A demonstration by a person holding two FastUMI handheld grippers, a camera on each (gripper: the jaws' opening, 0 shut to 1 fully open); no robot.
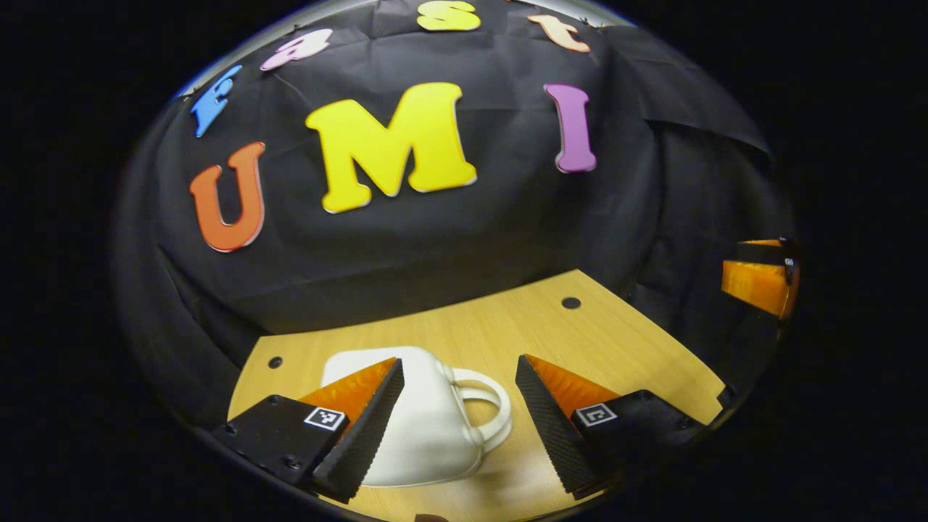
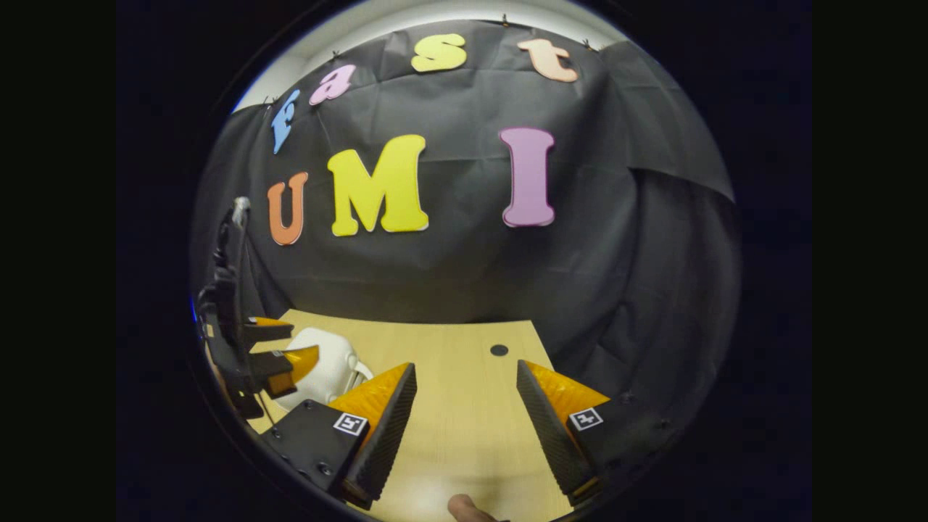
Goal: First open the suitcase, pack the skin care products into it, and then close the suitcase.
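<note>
suitcase near table edge, closed

Both tools wide apart.

Probably a recording booth: black cloth wall behind wooden table

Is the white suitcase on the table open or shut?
Shut: the white suitcase lies flat, halves together, handle facing sideways, nothing inside visible.
</note>
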